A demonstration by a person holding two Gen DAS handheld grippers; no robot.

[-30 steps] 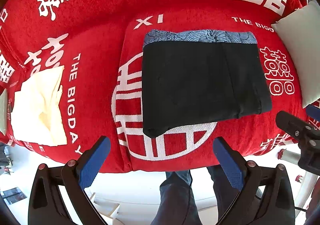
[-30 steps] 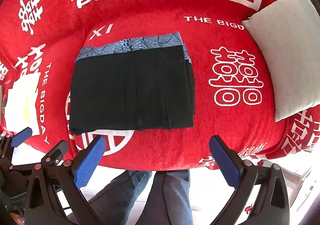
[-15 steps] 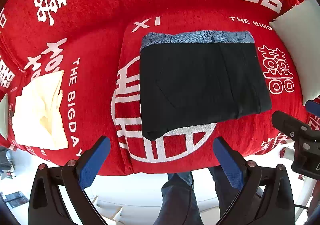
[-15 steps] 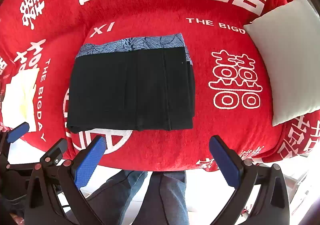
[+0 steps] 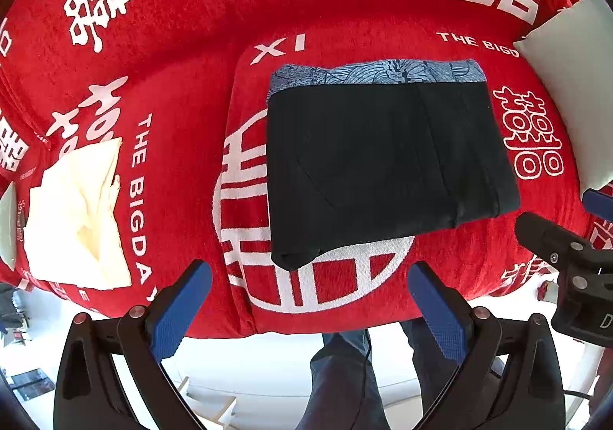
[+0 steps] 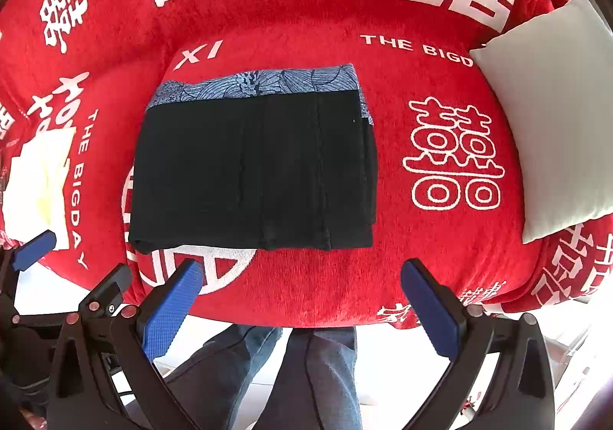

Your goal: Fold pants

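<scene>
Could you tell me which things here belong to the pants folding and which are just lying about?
Part of the job:
- black pants, folded into a rectangle, patterned blue band along the far edge
- left gripper, open and empty
- right gripper, open and empty

Just lying about:
- red cover under the pants
- pale yellow cloth
- grey-white cushion

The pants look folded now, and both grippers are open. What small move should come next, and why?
Probably draw both grippers back a little and stop. The black pants already lie as a compact rectangle on the red cover. The left gripper and right gripper are open, empty and off the cloth. At most, tidy the slightly slanted near edge.
</scene>
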